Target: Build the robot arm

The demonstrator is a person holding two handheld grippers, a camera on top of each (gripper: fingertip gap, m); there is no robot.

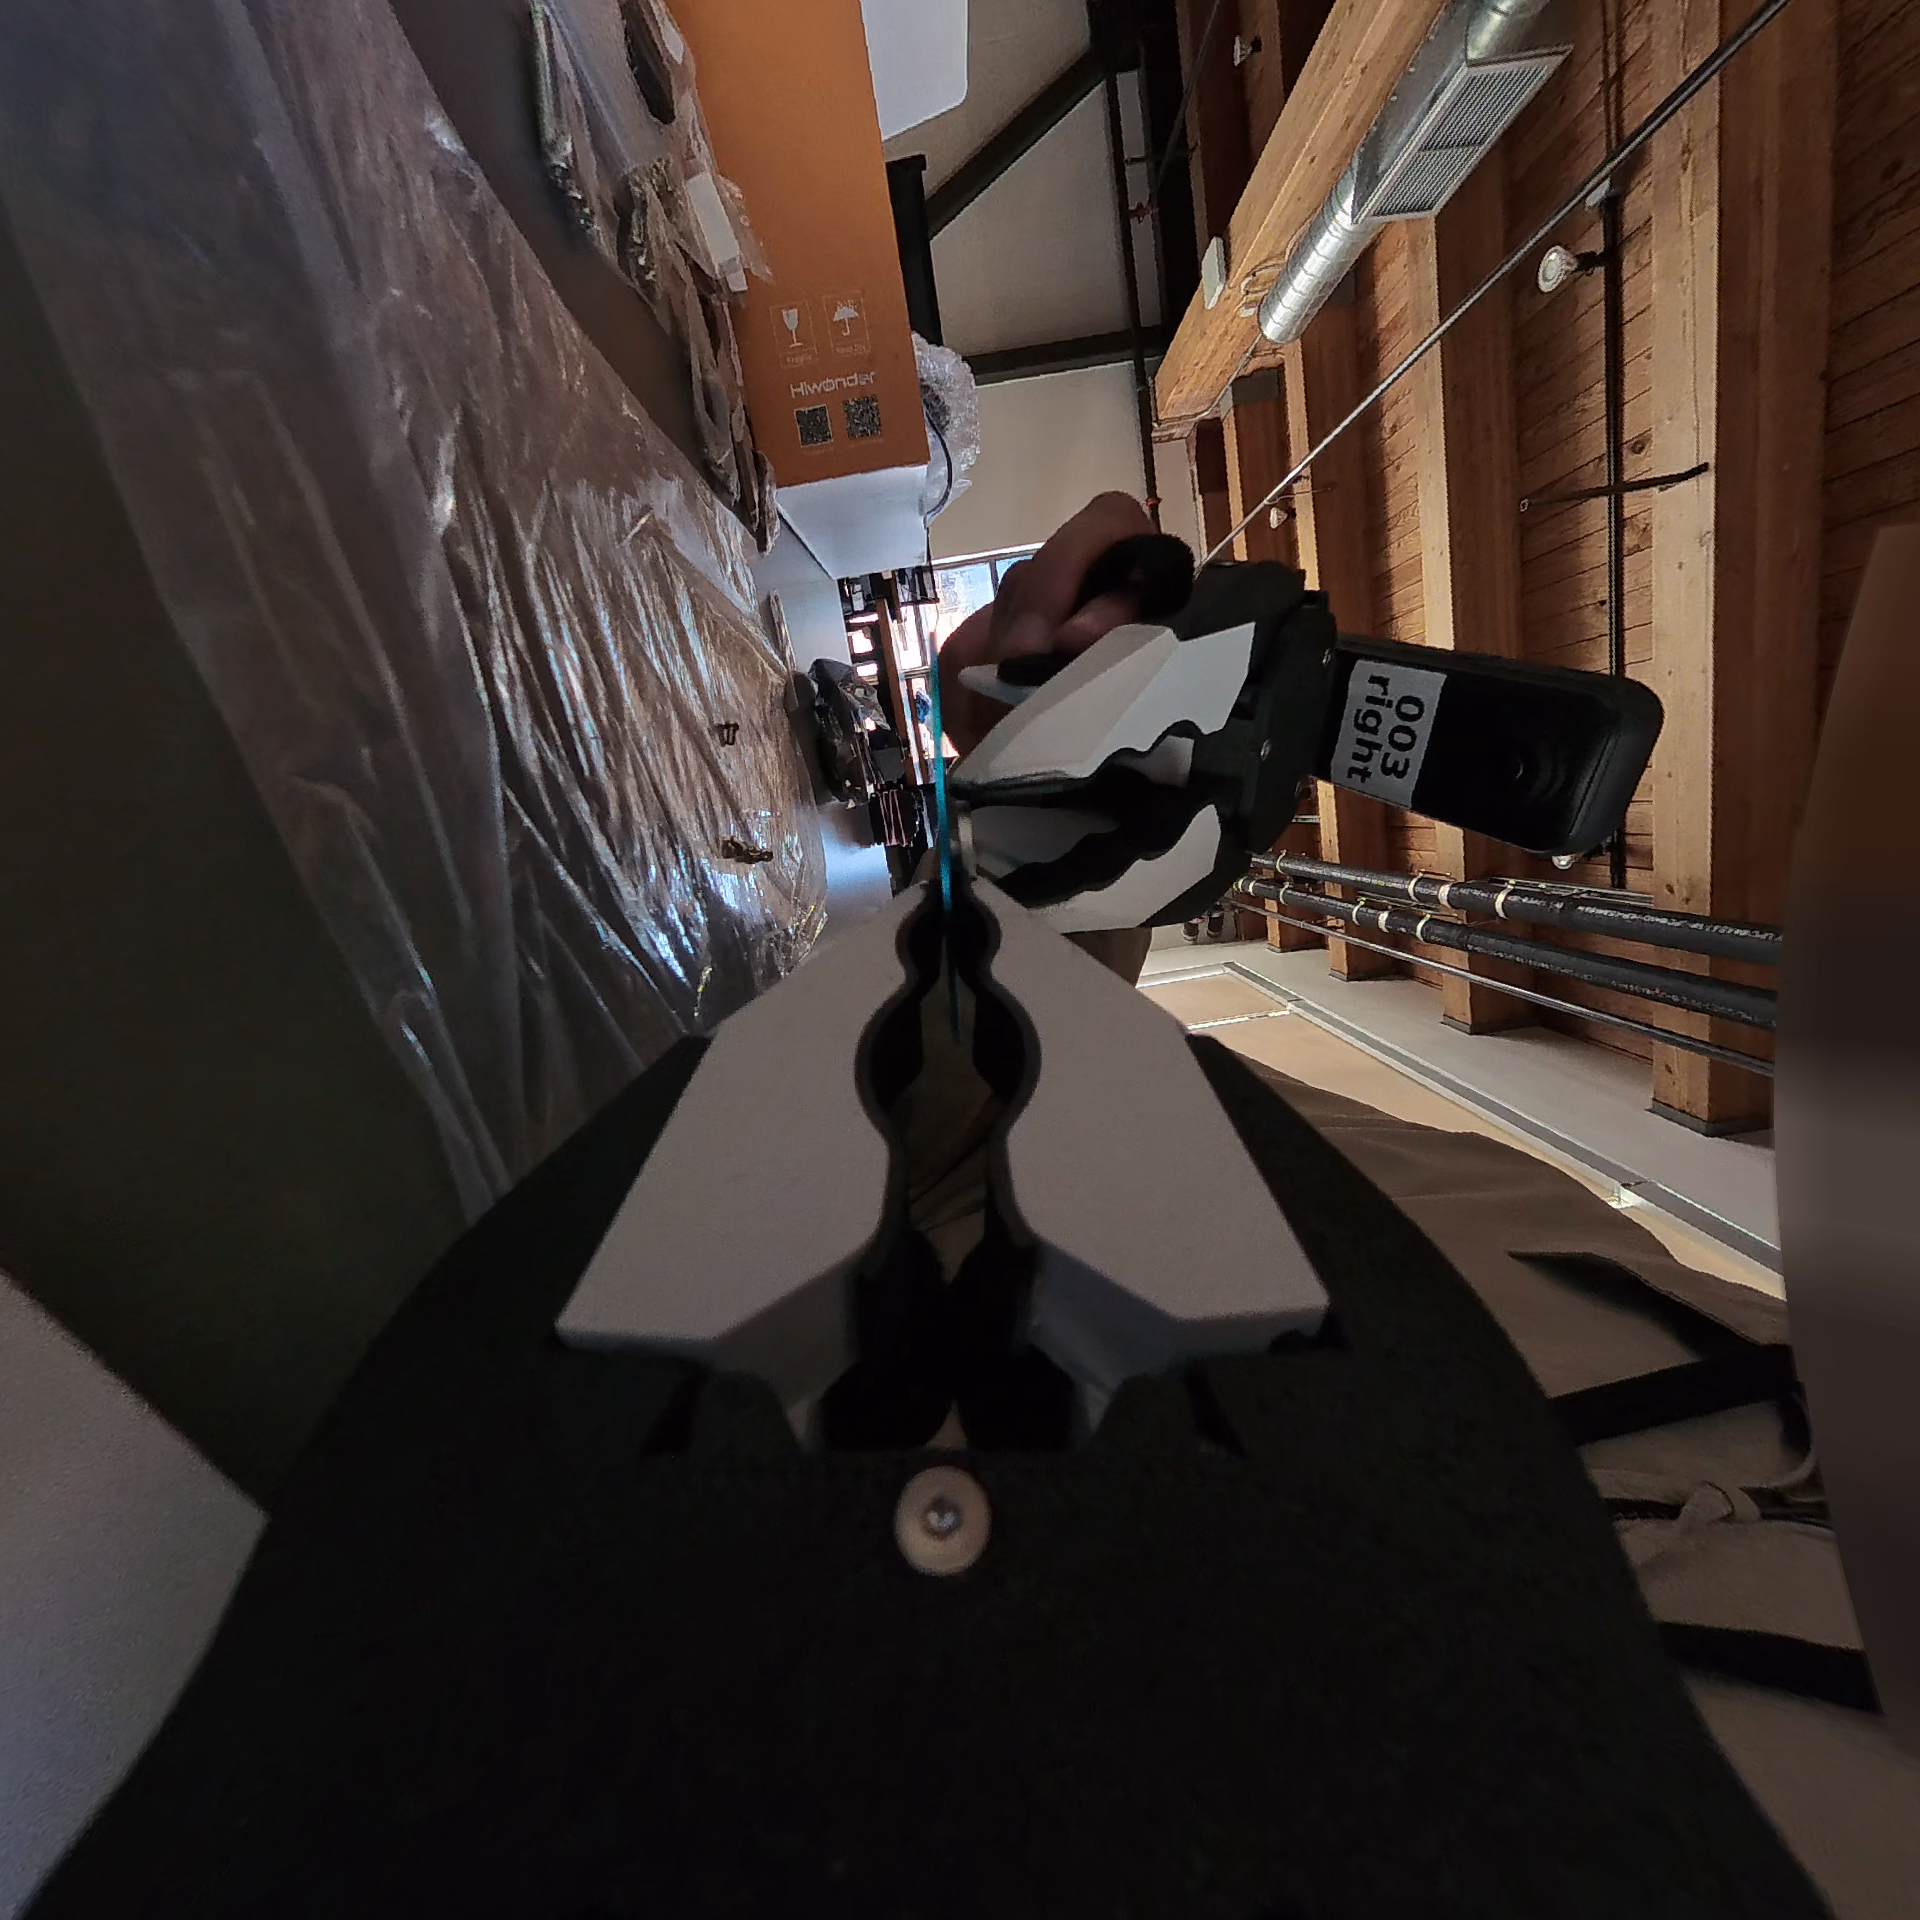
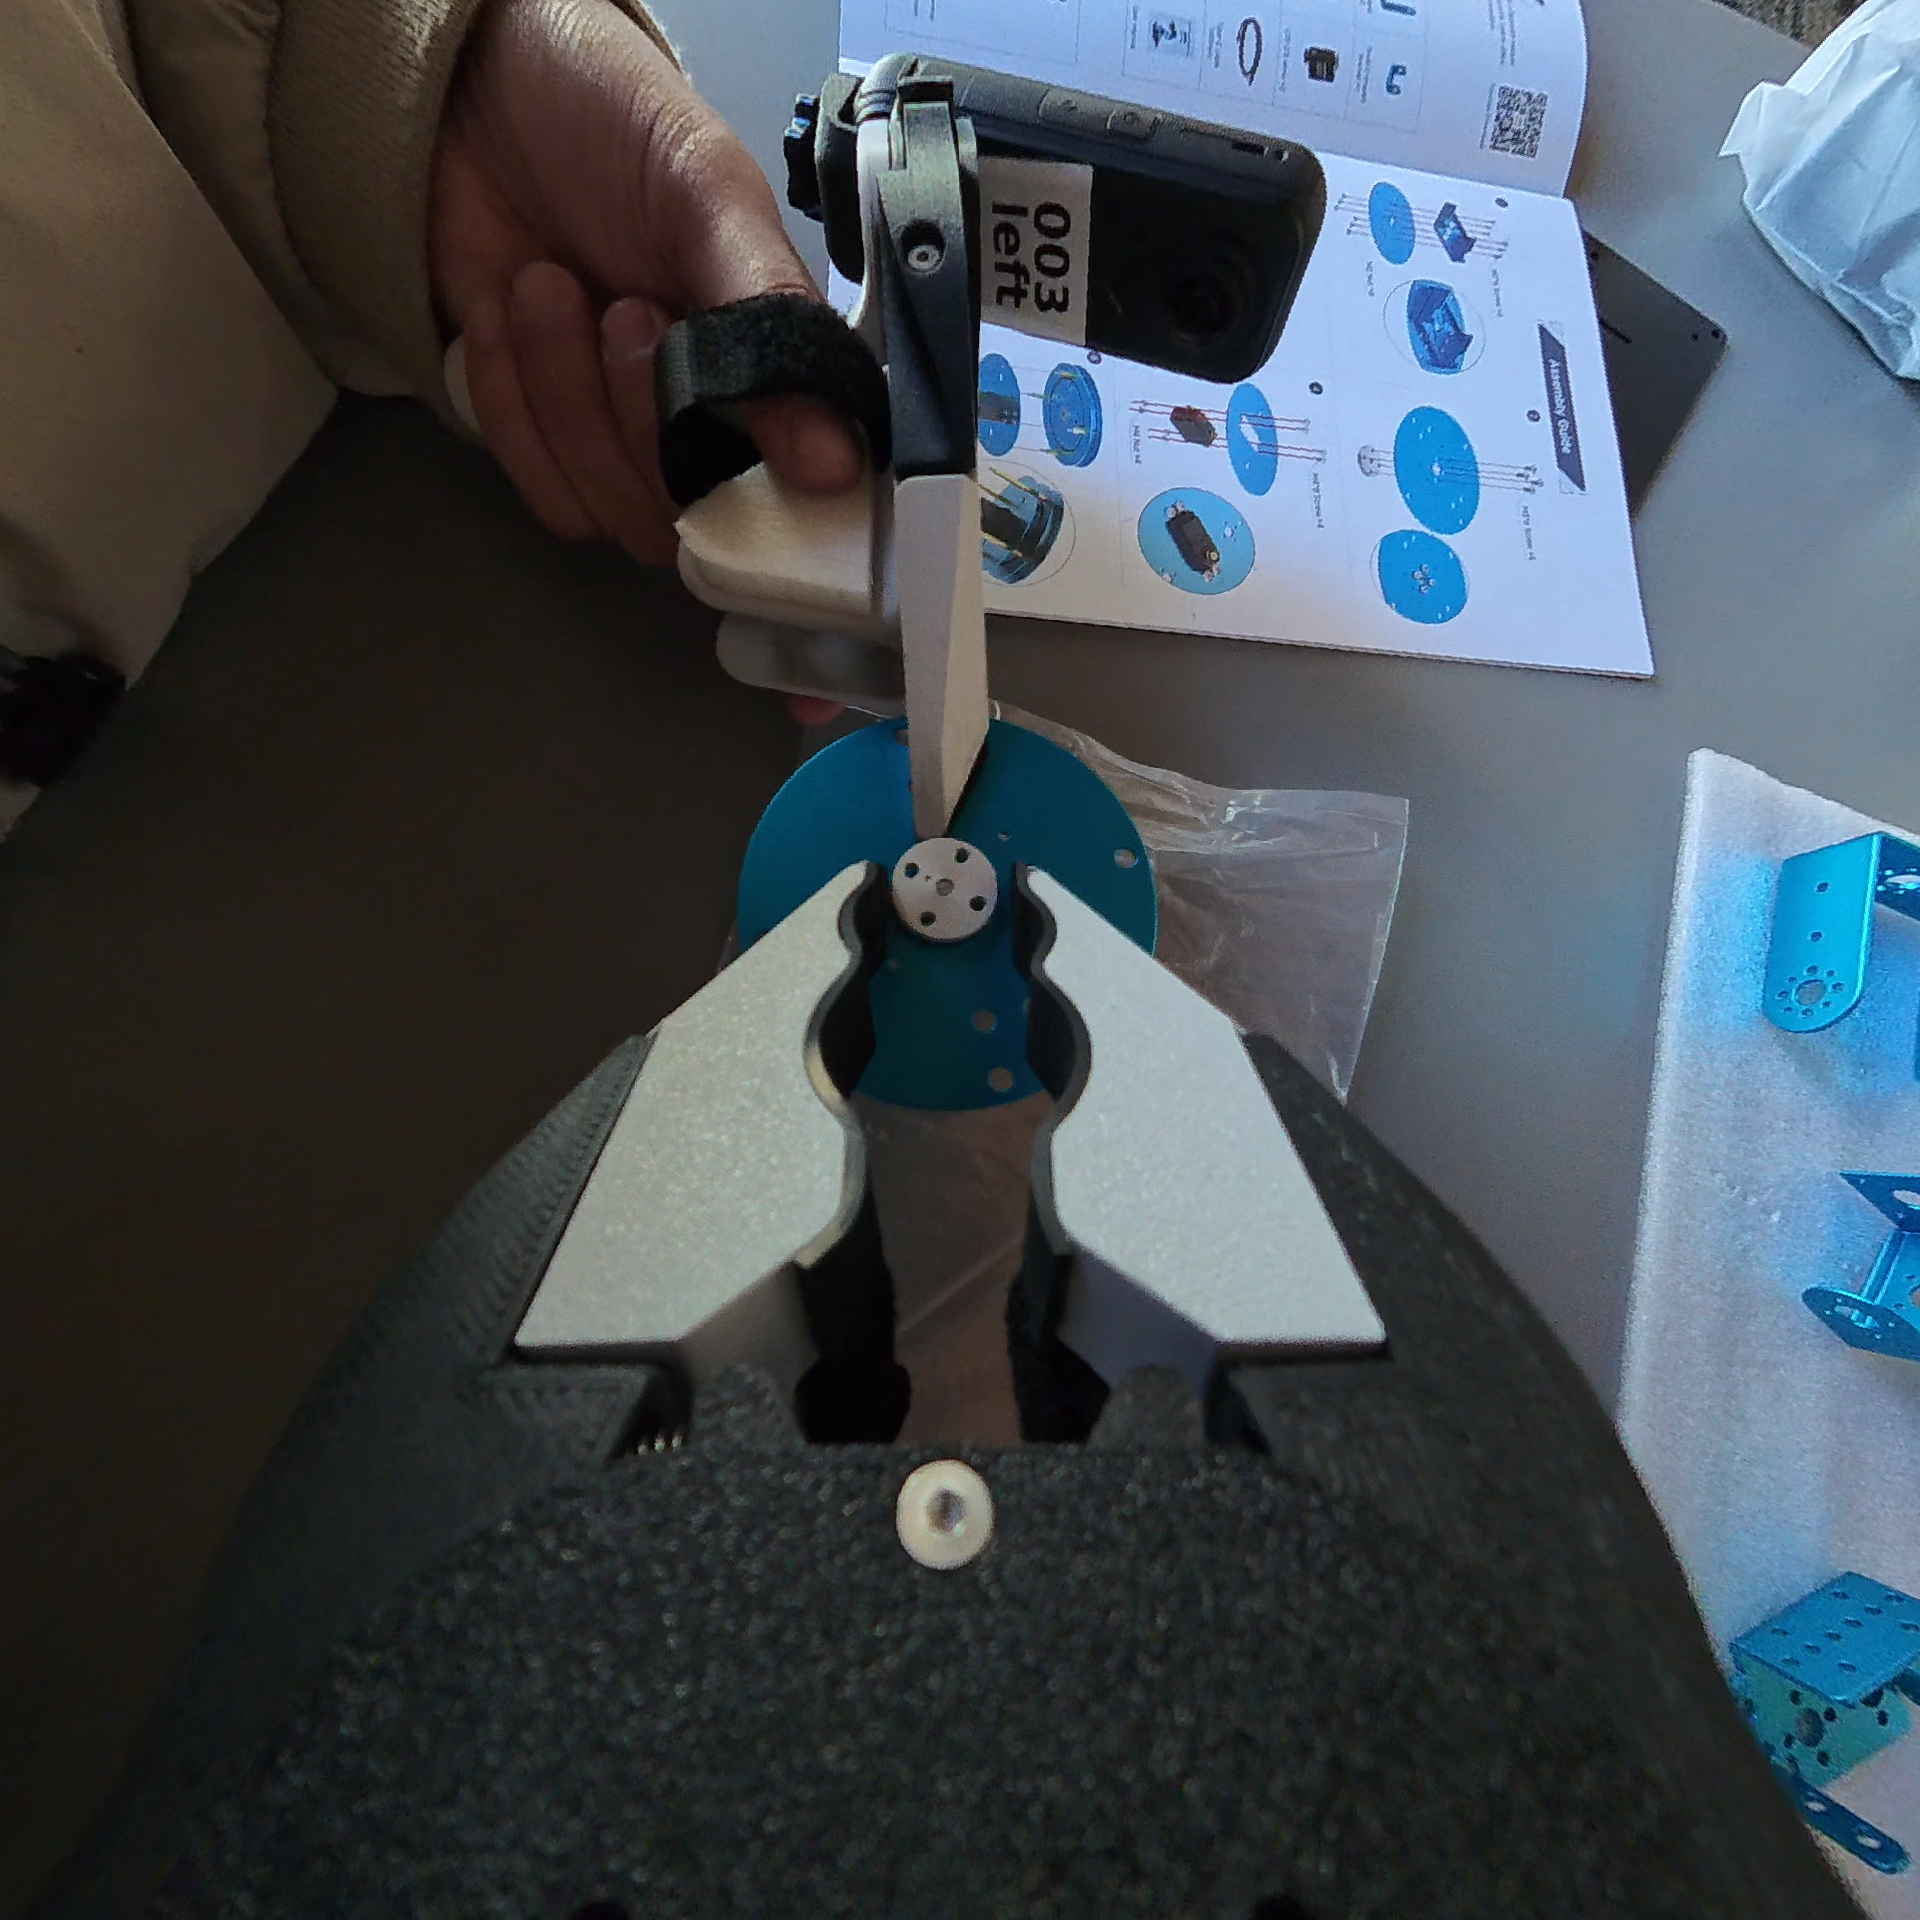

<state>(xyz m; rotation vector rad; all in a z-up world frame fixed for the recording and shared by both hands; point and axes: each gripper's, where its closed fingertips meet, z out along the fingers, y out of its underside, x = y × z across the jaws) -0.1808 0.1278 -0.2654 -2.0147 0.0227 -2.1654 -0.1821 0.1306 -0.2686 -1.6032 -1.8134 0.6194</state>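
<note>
A grey counter (image 2: pixel 1507 748) carries an open instruction booklet (image 2: pixel 1351 436), a clear bag (image 2: pixel 1268 894) and blue brackets (image 2: pixel 1829 935) on white foam (image 2: pixel 1745 1195); timber beams (image 1: pixel 1683 416) run overhead. The left claw (image 1: pixel 951 914) pinches the blue disc (image 2: pixel 945 1029) edge-on. The right claw (image 2: pixel 943 883) closes narrowly on its silver hub (image 2: pixel 943 891), its grip hard to make out.
</note>
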